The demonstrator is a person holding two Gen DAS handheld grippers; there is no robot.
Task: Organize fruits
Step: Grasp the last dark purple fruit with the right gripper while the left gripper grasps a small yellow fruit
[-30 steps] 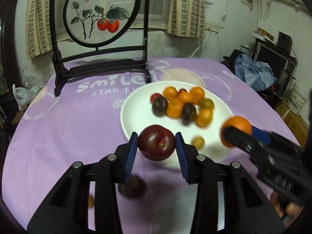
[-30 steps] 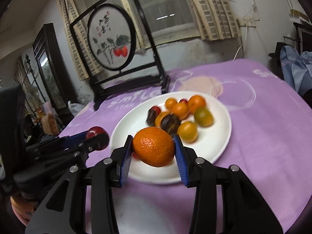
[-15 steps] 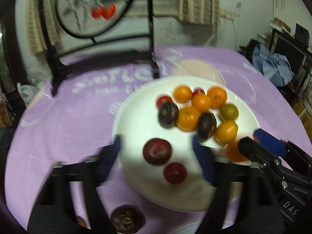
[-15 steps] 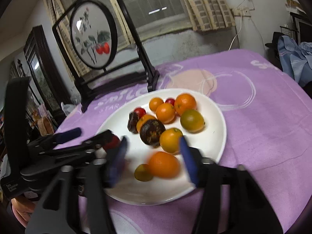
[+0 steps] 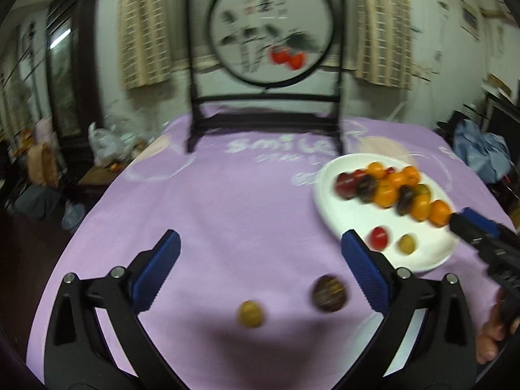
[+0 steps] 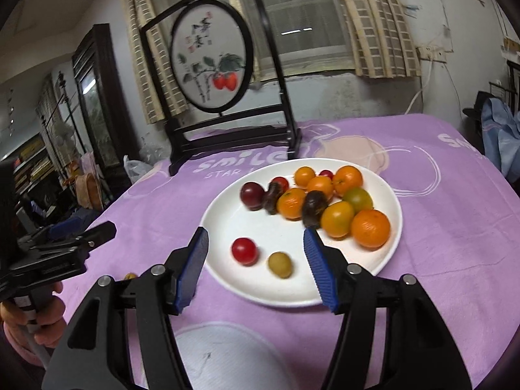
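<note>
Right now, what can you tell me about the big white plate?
The plate is round, white, shallow and glossy like ceramic, lying flat on the purple cloth. Toward its far side sits a heap of oranges, dark plums and other small fruits. Nearer, apart from the heap, lie a red fruit and a yellow-green fruit. The open right gripper hovers over its near rim, seemingly not touching it.

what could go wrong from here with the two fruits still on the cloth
1. The dark round fruit and small yellow-green fruit lie loose on the purple tablecloth and might roll when nudged.
2. The left hand-held gripper is open beside the white plate and could knock its rim.
</note>
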